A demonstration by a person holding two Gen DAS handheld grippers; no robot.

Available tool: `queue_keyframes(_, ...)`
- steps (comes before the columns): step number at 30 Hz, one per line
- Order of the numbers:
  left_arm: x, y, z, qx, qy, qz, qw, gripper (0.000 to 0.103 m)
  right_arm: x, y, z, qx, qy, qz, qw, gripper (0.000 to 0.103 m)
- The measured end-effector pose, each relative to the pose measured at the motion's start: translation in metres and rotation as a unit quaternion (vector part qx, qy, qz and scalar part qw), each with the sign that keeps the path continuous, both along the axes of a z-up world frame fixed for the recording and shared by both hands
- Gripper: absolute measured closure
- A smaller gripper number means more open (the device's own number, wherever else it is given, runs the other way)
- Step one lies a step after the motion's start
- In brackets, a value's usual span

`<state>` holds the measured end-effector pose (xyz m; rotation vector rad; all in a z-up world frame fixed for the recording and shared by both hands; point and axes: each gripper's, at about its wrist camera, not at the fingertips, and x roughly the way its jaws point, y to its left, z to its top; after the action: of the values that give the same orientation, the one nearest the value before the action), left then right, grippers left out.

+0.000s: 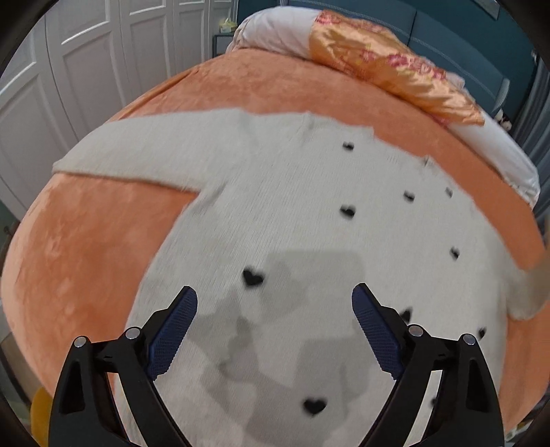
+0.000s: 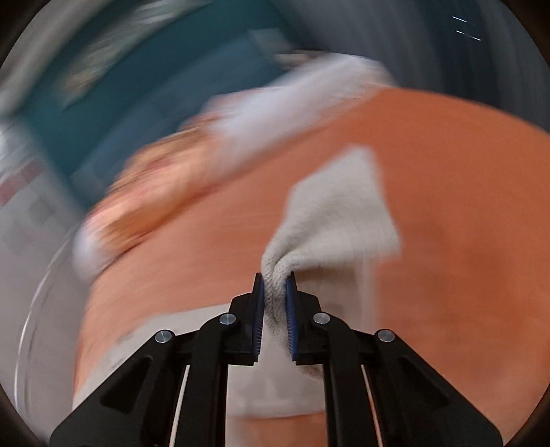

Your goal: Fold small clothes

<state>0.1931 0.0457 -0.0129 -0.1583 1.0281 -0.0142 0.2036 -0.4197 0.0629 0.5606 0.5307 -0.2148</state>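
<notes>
A: What sort of place is this?

B: A bedroom in a home. A bed covered with a plush orange blanket (image 1: 86, 261) fills most of the left wrist view.

A: What else points to that?

B: At its far end lies a bundled quilt (image 1: 374, 65), white with a shiny gold and pink flowered panel. Behind it stands a teal padded headboard (image 1: 443, 31).

A: And the walls?

B: On the left are white panelled wardrobe doors (image 1: 82, 65), and a small dark nightstand (image 1: 221, 43) sits beside the bed.

A: Does the right wrist view agree?

B: It is badly blurred, but the same orange cover (image 2: 447, 192) and teal backing show.
</notes>
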Motion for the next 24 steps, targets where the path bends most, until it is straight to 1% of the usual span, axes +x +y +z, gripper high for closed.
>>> queue_keyframes(1,0.007,0.0,0.003,-0.01,-0.005,0.001,0.9999,0.015,0.017,0.035,0.004,-0.009,-0.006,0.045,0.999,0.092)
queue_keyframes(2,0.012,0.001,0.006,-0.02,-0.008,0.003,0.9998,0.015,0.039,0.08,0.001,-0.015,-0.006,0.101,0.995,0.092)
queue_keyframes(3,0.018,0.002,0.01,-0.037,-0.014,0.003,0.9992,0.013,0.057,0.118,-0.008,-0.022,0.002,0.145,0.989,0.091)
queue_keyframes(4,0.023,0.003,0.012,-0.053,-0.018,0.004,0.9984,0.013,0.07,0.146,-0.018,-0.03,0.013,0.169,0.985,0.09)
queue_keyframes(5,0.029,0.005,0.015,-0.073,-0.025,0.003,0.997,0.012,0.087,0.183,-0.04,-0.039,0.037,0.201,0.978,0.087)
queue_keyframes(6,0.036,0.006,0.014,-0.088,-0.03,0.003,0.9957,0.012,0.102,0.207,-0.06,-0.043,0.062,0.222,0.972,0.085)
queue_keyframes(7,0.045,0.006,0.01,-0.098,-0.025,0.005,0.9948,0.012,0.112,0.228,-0.081,-0.047,0.091,0.24,0.965,0.079)
queue_keyframes(8,0.057,0.006,0.003,-0.11,-0.012,0.005,0.9939,0.012,0.12,0.247,-0.103,-0.062,0.124,0.25,0.958,0.078)
queue_keyframes(9,0.064,0.006,-0.003,-0.122,0.0,0.005,0.9926,0.012,0.12,0.257,-0.114,-0.075,0.142,0.246,0.956,0.078)
queue_keyframes(10,0.072,0.007,-0.01,-0.137,0.013,0.006,0.9904,0.012,0.114,0.261,-0.12,-0.076,0.147,0.243,0.956,0.078)
queue_keyframes(11,0.08,0.007,-0.017,-0.155,0.024,0.007,0.9875,0.012,0.103,0.258,-0.12,-0.062,0.14,0.243,0.958,0.075)
queue_keyframes(12,0.087,0.006,-0.025,-0.174,0.033,0.01,0.9841,0.012,0.087,0.247,-0.115,-0.049,0.127,0.232,0.963,0.07)
queue_keyframes(13,0.092,0.004,-0.031,-0.188,0.038,0.011,0.9813,0.012,0.077,0.24,-0.111,-0.046,0.118,0.219,0.967,0.057)
queue_keyframes(14,0.097,0.001,-0.037,-0.201,0.043,0.01,0.9787,0.012,0.06,0.22,-0.105,-0.046,0.105,0.193,0.975,0.047)
queue_keyframes(15,0.104,-0.006,-0.044,-0.211,0.051,0.008,0.9761,0.012,0.044,0.202,-0.102,-0.047,0.1,0.169,0.979,0.046)
queue_keyframes(17,0.114,-0.02,-0.055,-0.217,0.063,0.0,0.9742,0.012,0.016,0.173,-0.098,-0.053,0.112,0.124,0.984,0.046)
queue_keyframes(19,0.122,-0.036,-0.068,-0.206,0.078,-0.003,0.9754,0.012,0.001,0.145,-0.102,-0.052,0.128,0.088,0.986,0.046)
queue_keyframes(20,0.122,-0.037,-0.07,-0.199,0.074,0.001,0.9772,0.014,-0.006,0.129,-0.109,-0.047,0.137,0.067,0.987,0.046)
queue_keyframes(21,0.123,-0.041,-0.068,-0.19,0.062,0.006,0.9798,0.018,-0.007,0.115,-0.113,-0.041,0.145,0.049,0.987,0.045)
queue_keyframes(22,0.124,-0.043,-0.066,-0.186,0.055,0.007,0.9809,0.027,-0.004,0.105,-0.115,-0.036,0.151,0.037,0.987,0.042)
queue_keyframes(23,0.126,-0.044,-0.064,-0.186,0.05,0.001,0.9813,0.058,0.0,0.094,-0.119,-0.026,0.155,0.021,0.987,0.039)
queue_keyframes(24,0.13,-0.047,-0.062,-0.188,0.052,-0.011,0.9807,0.093,-0.005,0.089,-0.119,-0.02,0.155,0.012,0.988,0.038)
